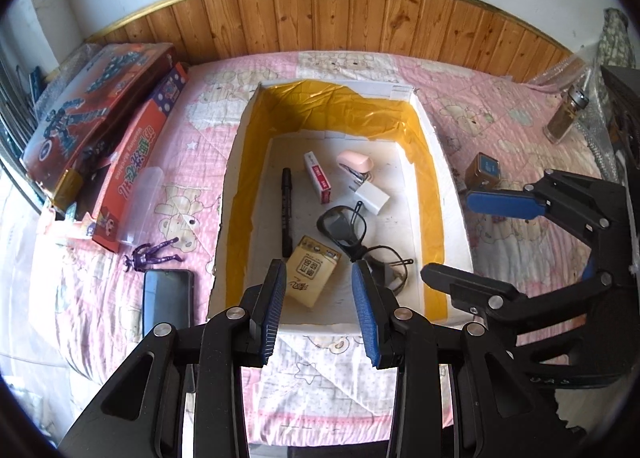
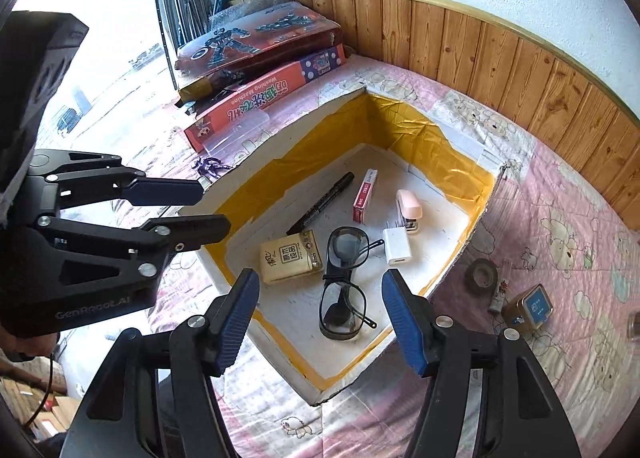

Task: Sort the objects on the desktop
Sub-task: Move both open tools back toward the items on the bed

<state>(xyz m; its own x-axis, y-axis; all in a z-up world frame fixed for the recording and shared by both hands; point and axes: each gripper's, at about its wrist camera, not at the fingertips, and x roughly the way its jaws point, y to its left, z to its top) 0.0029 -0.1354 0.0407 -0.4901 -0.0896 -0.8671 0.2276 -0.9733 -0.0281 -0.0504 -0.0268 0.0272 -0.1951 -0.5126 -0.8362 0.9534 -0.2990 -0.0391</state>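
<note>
A home bedroom: a bed under a pink teddy-bear quilt (image 1: 500, 105), wood-panelled wainscot (image 1: 320, 13) below a white wall, boxed toys (image 1: 100, 97) stacked by the window.

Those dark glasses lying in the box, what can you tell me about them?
The glasses have a thin black frame, seemingly plastic, with greyish tinted lenses. They lie flat on the white floor of the yellow-taped box, arms folded out loosely. One lens sits beside the white charger, the frame near the tissue pack. No fingers touch them.
</note>
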